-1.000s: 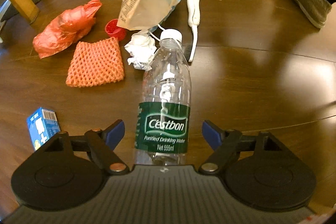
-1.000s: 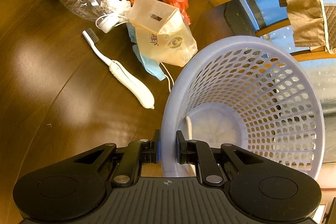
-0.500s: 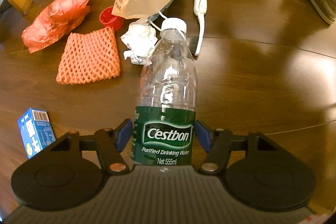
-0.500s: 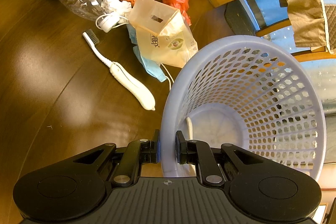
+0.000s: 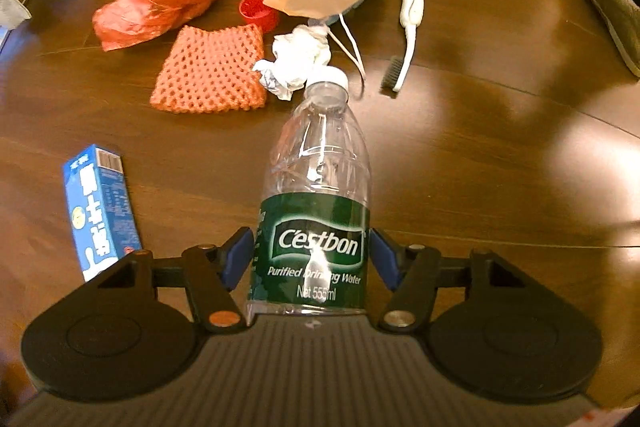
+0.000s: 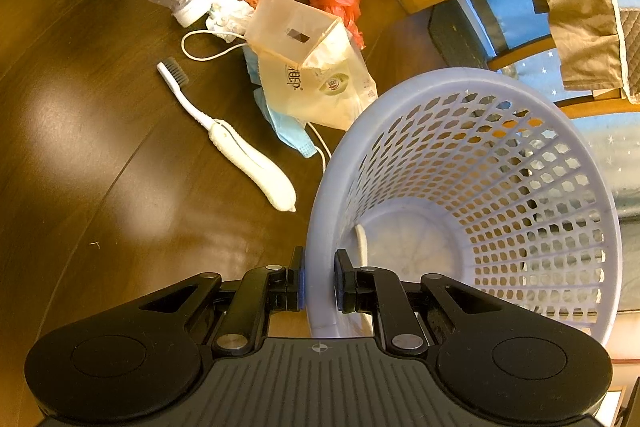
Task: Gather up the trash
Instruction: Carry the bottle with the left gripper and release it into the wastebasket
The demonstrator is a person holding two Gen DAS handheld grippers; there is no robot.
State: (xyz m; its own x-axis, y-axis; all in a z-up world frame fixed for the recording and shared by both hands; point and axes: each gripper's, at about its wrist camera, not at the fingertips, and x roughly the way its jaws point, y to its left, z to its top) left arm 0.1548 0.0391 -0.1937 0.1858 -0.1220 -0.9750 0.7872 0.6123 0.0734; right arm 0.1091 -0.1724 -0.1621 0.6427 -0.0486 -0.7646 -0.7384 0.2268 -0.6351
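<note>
Bottle (image 5: 316, 211) lies on the table (image 5: 480, 167), label end clamped between the blue pads of the left tool (image 5: 311, 259), cap pointing away toward a paper wad (image 5: 294, 61). Right tool (image 6: 319, 283) is clenched on the near rim of the basket (image 6: 480, 95), toothbrush (image 6: 236, 143) ahead to its left.

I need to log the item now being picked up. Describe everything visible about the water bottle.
The water bottle is clear, thin, dented plastic with a white screw cap and a green "C'estbon" label reading "Purified Drinking Water, Net 555ml". It looks empty. It is held between the blue pads of the left gripper, which clamp the label band. Its cap end points at the crumpled white tissue; whether the two touch cannot be told.
</note>
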